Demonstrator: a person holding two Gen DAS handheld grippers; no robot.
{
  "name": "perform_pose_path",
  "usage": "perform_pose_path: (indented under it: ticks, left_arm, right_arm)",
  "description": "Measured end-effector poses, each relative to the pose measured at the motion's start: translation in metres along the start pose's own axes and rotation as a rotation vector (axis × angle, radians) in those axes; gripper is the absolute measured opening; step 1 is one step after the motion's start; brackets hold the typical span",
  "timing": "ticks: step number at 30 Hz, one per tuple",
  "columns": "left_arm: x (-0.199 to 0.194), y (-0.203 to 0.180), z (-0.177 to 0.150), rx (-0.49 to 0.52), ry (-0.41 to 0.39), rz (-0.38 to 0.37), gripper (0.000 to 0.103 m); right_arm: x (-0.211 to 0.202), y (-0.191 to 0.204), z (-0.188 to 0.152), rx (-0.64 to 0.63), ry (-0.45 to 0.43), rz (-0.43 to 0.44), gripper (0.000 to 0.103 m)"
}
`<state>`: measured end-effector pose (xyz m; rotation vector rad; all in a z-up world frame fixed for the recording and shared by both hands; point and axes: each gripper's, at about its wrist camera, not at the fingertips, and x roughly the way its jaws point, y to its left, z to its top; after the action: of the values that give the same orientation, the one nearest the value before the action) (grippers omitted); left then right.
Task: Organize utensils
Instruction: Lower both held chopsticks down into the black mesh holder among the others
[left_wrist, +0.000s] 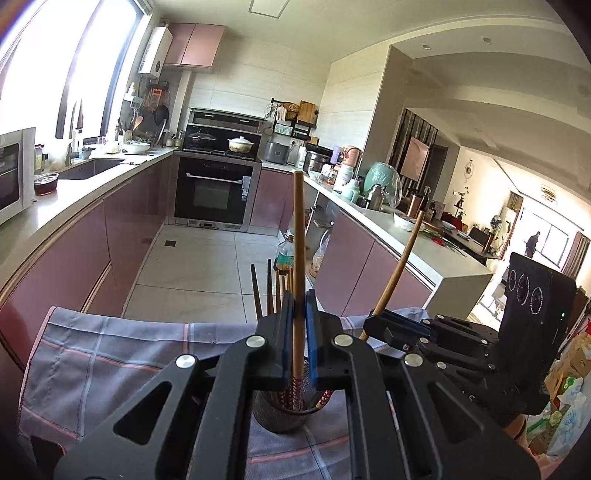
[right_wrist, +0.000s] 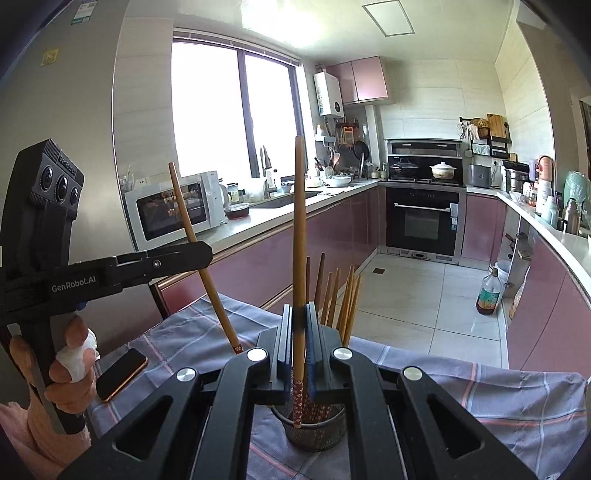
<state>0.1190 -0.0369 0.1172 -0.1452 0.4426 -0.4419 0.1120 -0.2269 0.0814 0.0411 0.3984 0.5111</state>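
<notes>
My left gripper (left_wrist: 300, 306) is shut on a wooden chopstick (left_wrist: 298, 229) that stands nearly upright. From the right wrist view, this left gripper (right_wrist: 205, 254) holds its chopstick (right_wrist: 192, 229) tilted, with the patterned tip hanging over the cloth, left of the holder. My right gripper (right_wrist: 300, 314) is shut on a second upright chopstick (right_wrist: 299, 229), whose patterned end hangs at the mouth of the metal mesh holder (right_wrist: 314, 435). Several more chopsticks (right_wrist: 343, 295) stand in that holder (left_wrist: 280, 417). The right gripper (left_wrist: 380, 317) also shows in the left wrist view with its chopstick (left_wrist: 400, 262).
A checked grey cloth (right_wrist: 480, 398) covers the table under the holder, and a phone (right_wrist: 118, 373) lies on it at the left. A hand (right_wrist: 70, 362) with a wrapped finger holds the left gripper. Kitchen counters (left_wrist: 74, 192) line both sides; a bottle (right_wrist: 489, 291) stands on the floor.
</notes>
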Motion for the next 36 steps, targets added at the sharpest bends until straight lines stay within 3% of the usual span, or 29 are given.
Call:
perform_pose_path:
  ticks: [14, 36]
  left_arm:
    - [0.039, 0.000, -0.025, 0.015, 0.106, 0.017, 0.007]
    - [0.074, 0.012, -0.036, 0.030, 0.198, 0.032, 0.007]
  right_arm:
    - [0.031, -0.002, -0.010, -0.011, 0.077, -0.048, 0.005]
    - [0.052, -0.005, -0.022, -0.042, 0.166, -0.085, 0.005]
